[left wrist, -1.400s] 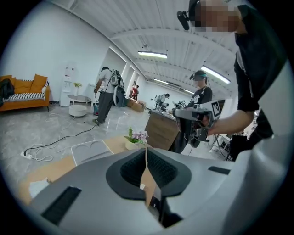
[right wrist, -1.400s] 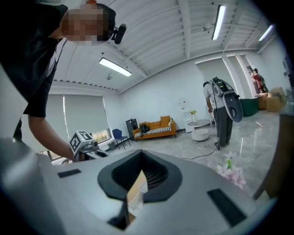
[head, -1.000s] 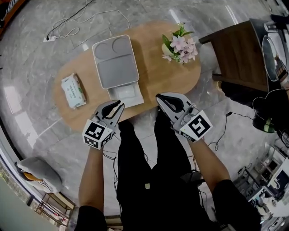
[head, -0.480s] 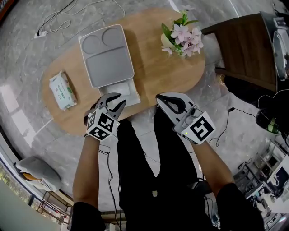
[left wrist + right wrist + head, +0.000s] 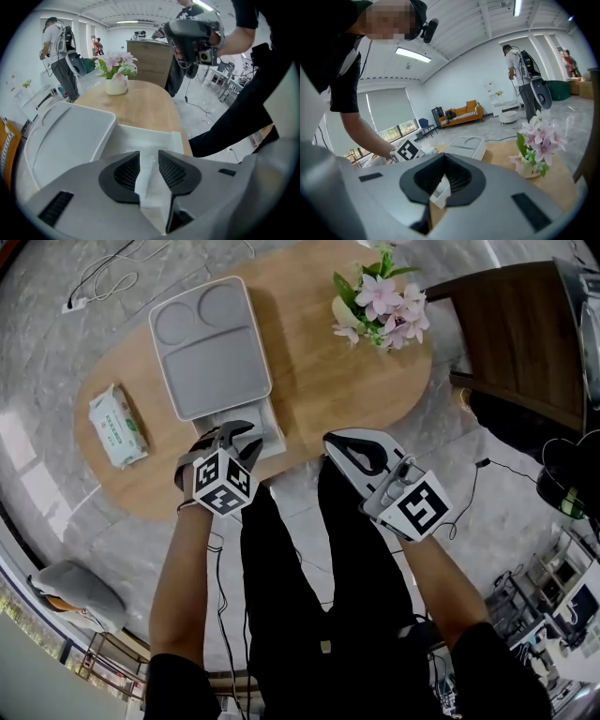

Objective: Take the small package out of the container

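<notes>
The left gripper [image 5: 244, 434] is held steeply down over the open container [image 5: 140, 133] at the tabletop's [image 5: 319, 381] near edge. Its fingers, just opened, straddle the pale small package [image 5: 146, 177] inside, which is not yet pressed. The right gripper [image 5: 333, 442] is kept aside, fingers closed, empty. Beyond, the grey lid [image 5: 211, 352] is laid back.

Table [image 5: 314, 381] w/ container [image 5: 211, 348], wipes [image 5: 117, 425], flowers [image 5: 380, 306]

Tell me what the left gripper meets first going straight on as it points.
Most likely the open white container: the left gripper, whose jaws have just been opening and press on nothing, points steeply down into it. The pale surface between the jaws may be the small package; depth is unclear.
</notes>
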Action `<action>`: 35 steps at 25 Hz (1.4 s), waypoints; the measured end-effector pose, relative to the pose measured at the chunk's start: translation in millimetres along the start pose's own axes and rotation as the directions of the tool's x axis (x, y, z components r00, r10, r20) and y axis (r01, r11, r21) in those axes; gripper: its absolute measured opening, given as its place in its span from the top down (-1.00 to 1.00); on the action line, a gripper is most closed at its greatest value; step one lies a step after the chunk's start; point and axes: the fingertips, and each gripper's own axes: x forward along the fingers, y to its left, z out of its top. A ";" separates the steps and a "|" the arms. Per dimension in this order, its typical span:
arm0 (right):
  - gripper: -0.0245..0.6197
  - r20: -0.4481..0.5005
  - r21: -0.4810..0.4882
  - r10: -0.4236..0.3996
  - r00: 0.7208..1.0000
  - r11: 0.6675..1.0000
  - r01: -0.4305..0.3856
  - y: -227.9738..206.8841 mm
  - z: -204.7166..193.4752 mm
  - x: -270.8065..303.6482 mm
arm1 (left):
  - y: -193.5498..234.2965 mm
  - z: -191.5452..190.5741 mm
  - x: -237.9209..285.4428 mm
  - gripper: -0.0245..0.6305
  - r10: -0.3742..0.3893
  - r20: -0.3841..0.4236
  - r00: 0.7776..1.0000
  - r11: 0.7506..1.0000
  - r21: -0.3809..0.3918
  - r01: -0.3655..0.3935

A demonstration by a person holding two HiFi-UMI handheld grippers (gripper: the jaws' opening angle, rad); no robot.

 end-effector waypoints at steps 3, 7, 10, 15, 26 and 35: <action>0.89 -0.005 0.001 0.001 1.000 1.000 -0.001 0.0 -4.4 0.0 | -0.7 -5.6 13.9 0.51 -0.007 -0.053 0.999 0.999 0.045 0.010; 0.89 -0.002 0.021 0.001 1.000 1.000 -0.001 -0.2 -6.5 -2.1 | 0.9 -11.0 20.6 0.52 -0.007 -0.107 0.994 0.996 0.087 0.016; 0.89 -0.008 0.021 -0.005 1.000 1.000 0.005 -1.8 -10.9 -2.5 | 0.5 -9.5 25.7 0.52 -0.011 -0.125 0.992 0.993 0.118 0.026; 0.89 -0.003 0.014 -0.013 1.000 1.000 0.013 -2.1 -11.2 -2.8 | 1.9 -16.6 31.9 0.53 -0.023 -0.171 0.985 0.991 0.123 0.044; 0.89 0.006 0.018 -0.034 0.999 0.999 0.034 -8.6 -13.9 -5.4 | 2.2 -20.5 39.4 0.53 -0.014 -0.214 0.977 0.979 0.194 0.057; 0.89 0.010 0.023 -0.042 0.999 0.999 0.041 -9.3 -19.1 -6.8 | 1.7 -17.9 38.5 0.60 0.005 -0.186 0.982 0.982 0.188 0.031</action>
